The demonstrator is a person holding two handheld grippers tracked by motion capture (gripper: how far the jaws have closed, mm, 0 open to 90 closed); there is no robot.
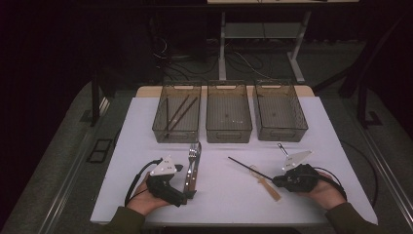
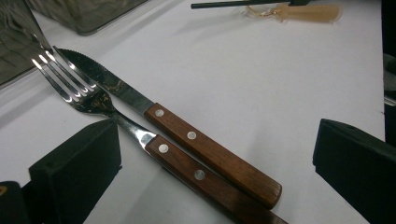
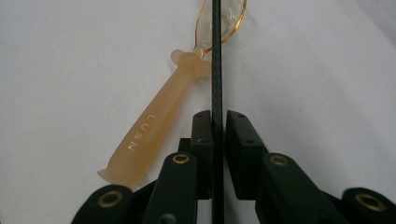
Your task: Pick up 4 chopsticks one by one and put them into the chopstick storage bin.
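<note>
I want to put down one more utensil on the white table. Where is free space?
Free: the white table between the wooden-handled fork and knife and the thin black chopstick; also the front edge. Crowded: the three clear bins at the back, and around both grippers.

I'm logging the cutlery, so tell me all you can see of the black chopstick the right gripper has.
The chopstick is a thin, straight, matte black rod. The right gripper is shut on it near one end. It crosses over the bowl of a clear, amber-handled spoon and points toward the bins above the white table.
</note>
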